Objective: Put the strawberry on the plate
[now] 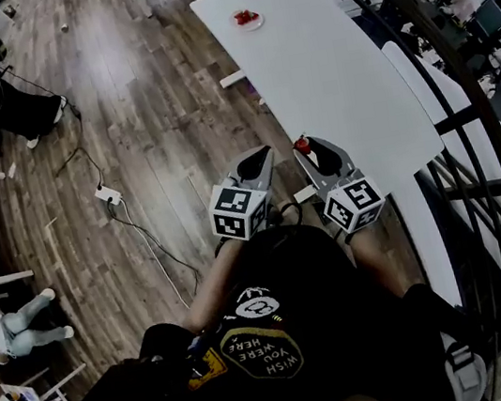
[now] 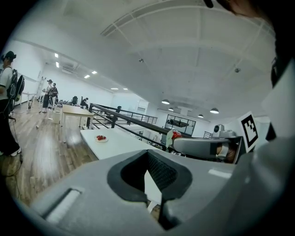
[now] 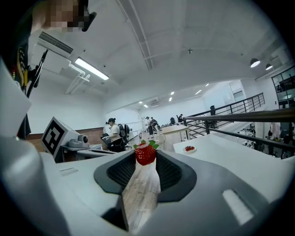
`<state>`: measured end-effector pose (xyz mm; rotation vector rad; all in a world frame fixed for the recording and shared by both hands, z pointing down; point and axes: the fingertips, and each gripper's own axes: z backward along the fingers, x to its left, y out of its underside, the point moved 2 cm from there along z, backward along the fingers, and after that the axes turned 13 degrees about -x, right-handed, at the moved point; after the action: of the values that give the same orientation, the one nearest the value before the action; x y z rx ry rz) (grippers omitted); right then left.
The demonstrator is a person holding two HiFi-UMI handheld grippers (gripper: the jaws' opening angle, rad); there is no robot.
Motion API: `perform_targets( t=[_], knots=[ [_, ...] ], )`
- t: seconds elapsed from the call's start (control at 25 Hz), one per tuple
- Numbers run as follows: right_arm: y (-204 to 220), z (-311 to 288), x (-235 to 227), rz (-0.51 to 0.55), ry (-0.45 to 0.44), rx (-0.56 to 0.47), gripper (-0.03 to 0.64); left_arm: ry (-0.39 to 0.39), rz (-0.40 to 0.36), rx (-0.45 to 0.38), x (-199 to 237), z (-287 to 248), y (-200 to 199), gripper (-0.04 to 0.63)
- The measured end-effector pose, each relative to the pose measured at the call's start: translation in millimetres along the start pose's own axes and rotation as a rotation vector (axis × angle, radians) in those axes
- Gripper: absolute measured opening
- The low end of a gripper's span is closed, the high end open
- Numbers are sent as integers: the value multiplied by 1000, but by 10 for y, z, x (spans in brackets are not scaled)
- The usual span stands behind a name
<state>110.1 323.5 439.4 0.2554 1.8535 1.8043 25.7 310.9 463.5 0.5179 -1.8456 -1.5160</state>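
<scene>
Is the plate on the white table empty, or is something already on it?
Not empty: red fruit lies on the plate; how many pieces, cannot tell.

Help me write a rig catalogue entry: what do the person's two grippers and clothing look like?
The left gripper and right gripper match: smooth light-grey shells tapering to jaws lined with black ribbed pads. Each carries a white cube printed with black square markers. The person wears a black T-shirt with a yellow-and-white print on it.

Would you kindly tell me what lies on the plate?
Red fruit, likely strawberries, lies on the plate; whatever they cover of the plate is hidden.
</scene>
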Motion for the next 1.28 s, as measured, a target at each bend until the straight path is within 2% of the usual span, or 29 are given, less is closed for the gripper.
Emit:
perform_targets(
  t=[0.44,0.76,0.84,0.96,1.28],
  knots=[
    [58,-493,-346,-23,5,35,141,-14,20,22,391,-389,-51,3],
    [-73,-991,-456,-10,39,23,141,12,42,16,873,-642,-306,3],
    [-88,-1101,-459,-10,50,13,141,26,34,5,962,-670,-387,3],
    [-66,-1260,-474,-14,65,10,141,35,-25,-17,1111,-740,-485,3],
    [49,-1636,-395,-27,121,18,141,160,21,-1,1392,-794,-513,3]
  ],
)
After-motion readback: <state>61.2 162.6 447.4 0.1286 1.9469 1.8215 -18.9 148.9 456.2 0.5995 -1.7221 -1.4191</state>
